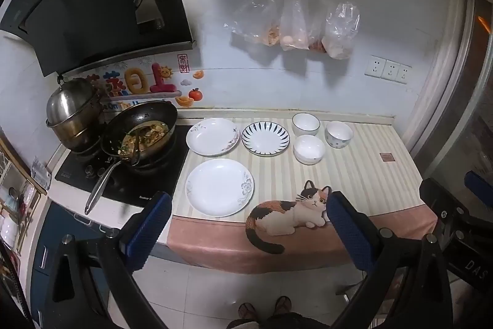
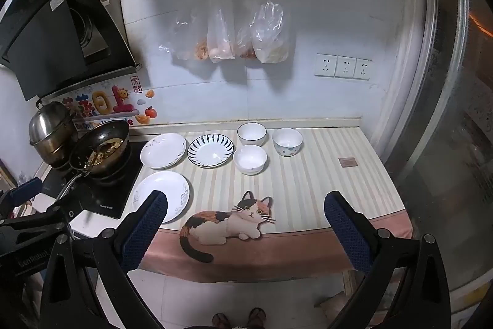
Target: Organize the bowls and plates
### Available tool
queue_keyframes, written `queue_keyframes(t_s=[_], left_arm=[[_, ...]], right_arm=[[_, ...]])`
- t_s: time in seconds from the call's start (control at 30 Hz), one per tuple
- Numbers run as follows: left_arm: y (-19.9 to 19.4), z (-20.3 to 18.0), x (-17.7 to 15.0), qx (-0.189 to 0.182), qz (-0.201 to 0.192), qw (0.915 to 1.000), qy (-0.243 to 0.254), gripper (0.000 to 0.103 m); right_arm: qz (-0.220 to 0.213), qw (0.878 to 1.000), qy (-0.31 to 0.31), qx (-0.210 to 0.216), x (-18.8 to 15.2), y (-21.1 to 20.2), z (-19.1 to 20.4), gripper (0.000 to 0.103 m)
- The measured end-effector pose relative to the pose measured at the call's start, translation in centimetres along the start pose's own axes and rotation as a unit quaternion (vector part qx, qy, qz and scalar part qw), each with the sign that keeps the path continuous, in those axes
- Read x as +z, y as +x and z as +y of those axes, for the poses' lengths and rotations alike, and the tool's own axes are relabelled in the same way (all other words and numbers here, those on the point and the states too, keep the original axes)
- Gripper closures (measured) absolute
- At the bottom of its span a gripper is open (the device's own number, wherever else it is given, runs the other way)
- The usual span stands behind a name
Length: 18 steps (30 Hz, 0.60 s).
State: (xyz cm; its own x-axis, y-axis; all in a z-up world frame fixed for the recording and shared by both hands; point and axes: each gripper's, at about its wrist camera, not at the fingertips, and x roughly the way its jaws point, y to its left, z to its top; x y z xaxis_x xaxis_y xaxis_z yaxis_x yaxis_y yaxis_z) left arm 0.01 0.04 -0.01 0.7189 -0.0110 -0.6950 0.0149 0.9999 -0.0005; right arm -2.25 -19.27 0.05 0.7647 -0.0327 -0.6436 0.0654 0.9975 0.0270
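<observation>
Both the left claw (image 1: 248, 205) and right claw (image 2: 246, 204) hang spread and empty short of the striped-cloth counter (image 2: 323, 174), since three white shallow ceramic plates (image 1: 219, 187) and three small white bowls (image 1: 309, 149) lie apart, unstacked.

White tiled wall (image 2: 308, 20), pale floor (image 2: 246, 292)

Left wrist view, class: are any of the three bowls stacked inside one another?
No, the three bowls stand apart on the striped mat.

Wok (image 1: 144, 131) of food sitting on the black cooktop (image 1: 123, 181) at the counter's left end, steel pot (image 1: 72, 119) standing behind it; plastic bags (image 1: 295, 23) hanging on the wall; cat-print cloth (image 1: 354, 174) covering the counter.
</observation>
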Motion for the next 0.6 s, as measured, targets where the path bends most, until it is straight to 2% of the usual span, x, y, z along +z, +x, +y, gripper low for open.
queue_keyframes(t_s=[0.6], left_arm=[[-0.61, -0.33, 0.38, 0.002, 0.000, 1.0000, -0.001, 0.000]], right_arm=[[0.001, 1.000, -0.005, -0.004, 0.22, -0.44, -0.21, 0.000]])
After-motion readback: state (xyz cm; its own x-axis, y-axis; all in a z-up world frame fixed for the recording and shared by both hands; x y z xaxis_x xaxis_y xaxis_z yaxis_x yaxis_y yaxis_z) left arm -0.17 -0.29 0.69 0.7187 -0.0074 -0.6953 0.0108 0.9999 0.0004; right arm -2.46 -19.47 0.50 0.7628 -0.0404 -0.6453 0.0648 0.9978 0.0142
